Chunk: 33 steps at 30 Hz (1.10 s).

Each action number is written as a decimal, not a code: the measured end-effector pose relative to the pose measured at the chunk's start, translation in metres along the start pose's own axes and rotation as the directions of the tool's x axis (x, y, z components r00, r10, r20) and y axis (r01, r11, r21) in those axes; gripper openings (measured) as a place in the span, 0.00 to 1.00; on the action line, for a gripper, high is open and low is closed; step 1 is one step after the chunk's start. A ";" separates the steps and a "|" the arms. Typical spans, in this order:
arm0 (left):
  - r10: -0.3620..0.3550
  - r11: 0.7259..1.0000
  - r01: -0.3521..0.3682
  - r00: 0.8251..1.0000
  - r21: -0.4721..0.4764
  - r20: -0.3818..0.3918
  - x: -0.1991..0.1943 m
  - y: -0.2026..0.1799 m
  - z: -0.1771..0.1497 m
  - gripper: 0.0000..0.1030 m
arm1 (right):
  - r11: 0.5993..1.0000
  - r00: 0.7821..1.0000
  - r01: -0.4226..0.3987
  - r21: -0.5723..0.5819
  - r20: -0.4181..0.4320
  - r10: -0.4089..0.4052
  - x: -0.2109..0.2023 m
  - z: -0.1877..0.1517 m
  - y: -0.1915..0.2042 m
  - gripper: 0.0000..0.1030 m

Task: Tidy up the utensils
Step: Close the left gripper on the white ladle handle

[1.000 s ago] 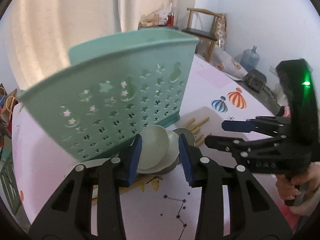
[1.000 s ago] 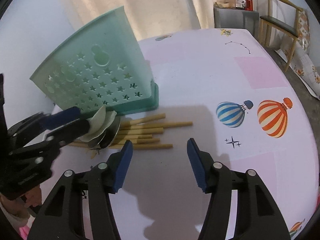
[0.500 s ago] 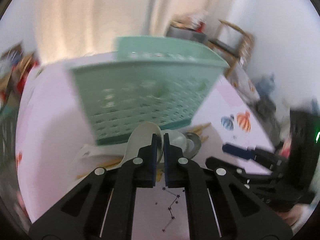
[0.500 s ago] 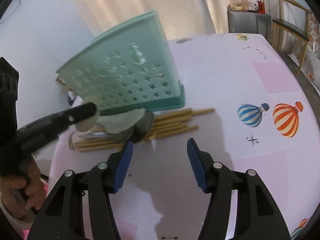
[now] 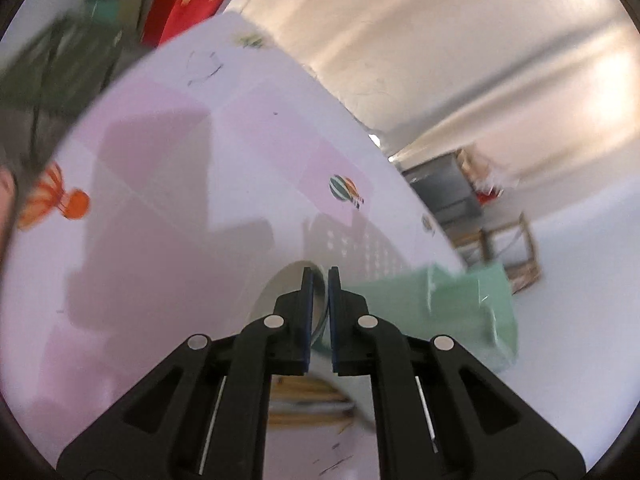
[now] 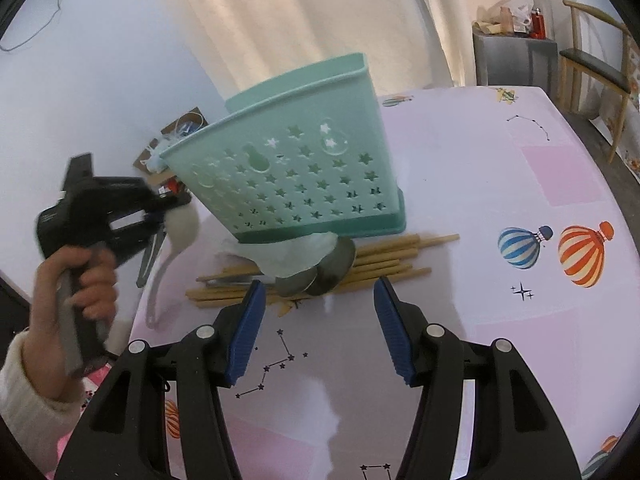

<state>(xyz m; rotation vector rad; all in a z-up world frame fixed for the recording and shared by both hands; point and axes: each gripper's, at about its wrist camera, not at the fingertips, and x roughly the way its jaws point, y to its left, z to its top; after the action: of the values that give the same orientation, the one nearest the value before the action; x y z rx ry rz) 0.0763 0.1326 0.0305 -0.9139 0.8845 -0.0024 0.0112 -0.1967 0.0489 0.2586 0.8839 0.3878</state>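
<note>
A mint green utensil basket (image 6: 300, 176) with star holes stands tilted on the table, blurred at the right in the left wrist view (image 5: 460, 300). Below its base lies a pile of bamboo chopsticks (image 6: 392, 256), metal spoons (image 6: 336, 264) and a pale ceramic spoon (image 6: 304, 252). My left gripper (image 6: 176, 204) is left of the basket, shut on a white ceramic spoon (image 6: 184, 226) whose handle hangs down. In its own view the left gripper (image 5: 318, 276) pinches the spoon's bowl (image 5: 280, 292). My right gripper (image 6: 320, 304) hovers open in front of the pile, holding nothing.
The pink tablecloth (image 6: 520, 200) carries balloon and star prints. A wooden chair (image 6: 592, 68) and a grey cabinet (image 6: 512, 60) with clutter stand beyond the table's far right. Curtains hang behind. A person's hand (image 6: 80, 280) holds the left gripper.
My left gripper closed on the white spoon, pulled it out of the pile toward the left of the basket and rolled over. The right gripper drew back slightly, still open.
</note>
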 end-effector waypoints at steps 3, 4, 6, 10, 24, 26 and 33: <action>-0.033 0.999 0.033 0.999 -0.016 -0.026 0.011 0.005 0.005 0.05 | 1.000 1.000 -0.008 0.018 -0.029 0.009 0.004 -0.002 -0.001 0.54; -0.047 0.999 0.047 0.998 -0.001 -0.038 0.012 0.004 0.005 0.08 | 1.000 0.999 -0.013 0.025 -0.035 0.013 0.004 -0.002 -0.001 0.54; -0.069 0.996 0.074 0.994 0.057 -0.082 0.013 -0.001 0.002 0.21 | 0.999 0.999 -0.023 0.035 -0.035 0.024 0.005 -0.001 -0.002 0.54; -0.072 0.979 0.084 0.995 0.188 -0.067 0.004 -0.007 -0.001 0.24 | 0.999 0.999 -0.029 0.028 -0.015 0.029 0.001 0.000 -0.001 0.54; 0.161 0.737 -0.028 0.978 0.675 -0.135 0.052 -0.012 -0.007 0.35 | 0.994 0.993 -0.101 0.039 -0.051 0.103 0.002 0.015 0.014 0.43; 0.110 0.762 0.013 0.983 0.647 -0.149 0.052 -0.008 -0.002 0.28 | 0.994 0.992 -0.104 0.043 -0.060 0.107 0.006 0.019 0.017 0.40; 0.034 0.833 0.070 0.984 0.548 -0.177 0.051 0.013 0.009 0.02 | 0.988 0.981 -0.115 0.107 -0.143 0.130 0.034 0.029 0.017 0.39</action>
<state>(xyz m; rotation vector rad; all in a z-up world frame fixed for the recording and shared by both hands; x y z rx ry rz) 0.1116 0.1284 -0.0097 -0.3755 0.9716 -0.3500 0.0502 -0.1685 0.0490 0.3793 1.0395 0.4835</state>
